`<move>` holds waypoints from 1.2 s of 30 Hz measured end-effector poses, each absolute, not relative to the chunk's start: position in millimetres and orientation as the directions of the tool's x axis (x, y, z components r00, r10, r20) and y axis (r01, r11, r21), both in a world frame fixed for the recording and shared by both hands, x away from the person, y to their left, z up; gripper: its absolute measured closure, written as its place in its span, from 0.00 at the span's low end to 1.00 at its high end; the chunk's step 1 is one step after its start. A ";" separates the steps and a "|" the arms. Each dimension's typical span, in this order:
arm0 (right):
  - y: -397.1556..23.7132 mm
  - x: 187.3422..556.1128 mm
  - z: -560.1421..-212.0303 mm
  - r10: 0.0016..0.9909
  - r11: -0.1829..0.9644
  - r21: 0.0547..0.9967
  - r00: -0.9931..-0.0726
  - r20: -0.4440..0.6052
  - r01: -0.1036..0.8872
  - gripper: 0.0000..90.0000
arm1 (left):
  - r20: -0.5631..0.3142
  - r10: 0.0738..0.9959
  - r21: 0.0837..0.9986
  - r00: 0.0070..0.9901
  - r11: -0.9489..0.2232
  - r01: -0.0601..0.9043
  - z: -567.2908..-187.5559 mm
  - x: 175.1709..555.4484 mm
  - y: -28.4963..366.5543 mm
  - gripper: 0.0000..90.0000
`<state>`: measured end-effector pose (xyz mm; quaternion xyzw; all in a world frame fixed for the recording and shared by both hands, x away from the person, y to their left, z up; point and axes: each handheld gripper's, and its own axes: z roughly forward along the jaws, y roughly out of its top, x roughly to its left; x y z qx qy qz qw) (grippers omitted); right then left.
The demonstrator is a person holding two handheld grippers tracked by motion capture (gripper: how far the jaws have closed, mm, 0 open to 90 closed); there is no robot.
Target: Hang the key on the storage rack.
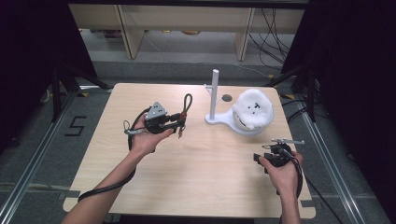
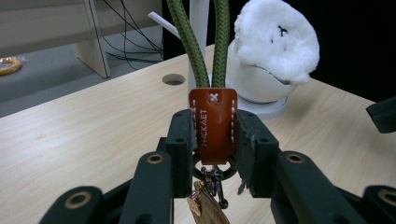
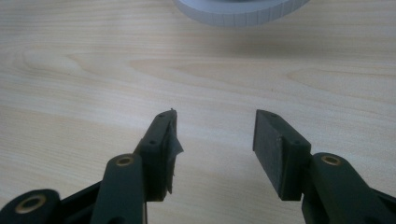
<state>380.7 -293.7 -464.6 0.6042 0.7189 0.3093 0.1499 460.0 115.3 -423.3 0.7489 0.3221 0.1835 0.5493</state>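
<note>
Left gripper (image 1: 180,122), frame centre-left, palm-up hand, jaws clamped on leather keychain tab (image 2: 213,125); right gripper (image 3: 215,135) lower right, low over counter (image 1: 196,182), jaws apart, nothing between

Pale wooden table (image 1: 187,182), white stand (image 1: 215,116) on it

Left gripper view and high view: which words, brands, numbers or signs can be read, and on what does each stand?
"THCKMET", as far as it reads, stamped on the orange leather tab of the green cord keychain.
"5", black mark on the grey floor left of the table.
A small tag hangs below the tab; nothing on it can be read.
</note>
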 end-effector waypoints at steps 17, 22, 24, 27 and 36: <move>-292.7 379.3 -463.8 0.962 0.057 0.617 -0.208 0.177 0.785 0.56 | -0.071 0.678 0.947 0.732 -0.185 0.263 -416.9 466.4 103.3 0.76; -292.6 378.8 -463.2 0.963 0.053 0.611 -0.203 0.179 0.790 0.56 | -0.070 0.677 0.948 0.733 -0.184 0.260 -415.6 469.2 99.9 0.76; -292.7 378.8 -463.3 0.963 0.053 0.611 -0.203 0.178 0.790 0.56 | -0.070 0.677 0.948 0.733 -0.183 0.260 -415.0 470.0 98.8 0.76; -292.8 378.7 -463.2 0.962 0.052 0.611 -0.203 0.181 0.790 0.56 | -0.064 0.675 0.949 0.735 -0.187 0.254 -412.8 472.3 96.1 0.76; -293.6 378.9 -464.0 0.962 0.058 0.615 -0.208 0.175 0.786 0.56 | -0.058 0.676 0.949 0.734 -0.191 0.252 -410.6 477.6 90.6 0.76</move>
